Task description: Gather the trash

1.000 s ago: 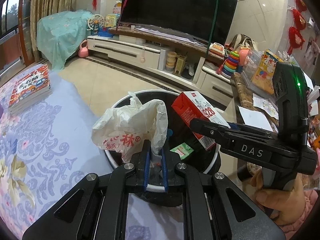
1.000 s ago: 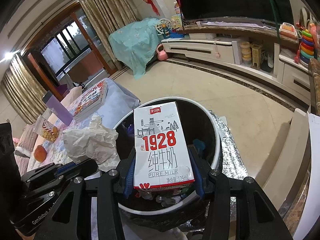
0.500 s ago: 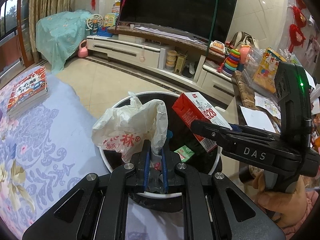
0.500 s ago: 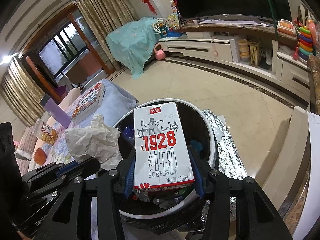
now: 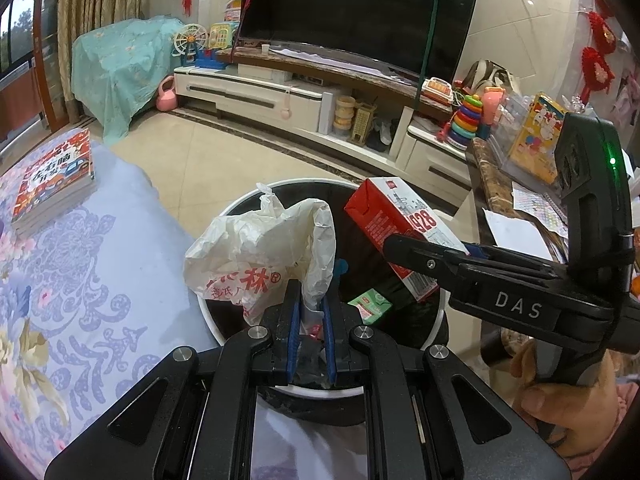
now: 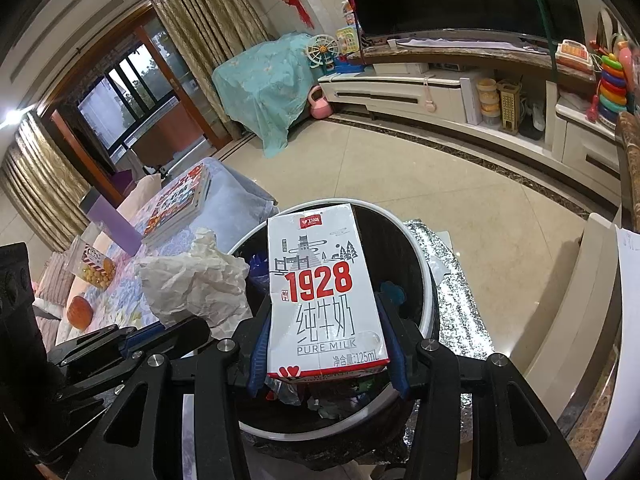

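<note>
From the left wrist, the left gripper (image 5: pixel 311 324) is narrowed on a crumpled white bag (image 5: pixel 260 256) printed with a red "林", held over the bin (image 5: pixel 236 210) just ahead. To its right, the right gripper (image 5: pixel 404 248), marked "DAS", clamps a carton (image 5: pixel 384 216).

From the right wrist, the right gripper (image 6: pixel 326 340) grips the carton (image 6: pixel 320 292) by its sides, above the bin (image 6: pixel 420 256); it reads "1928", "纯牛奶", "PURE MILK", "125mL". The bag (image 6: pixel 192 284) hangs left of it.
</note>
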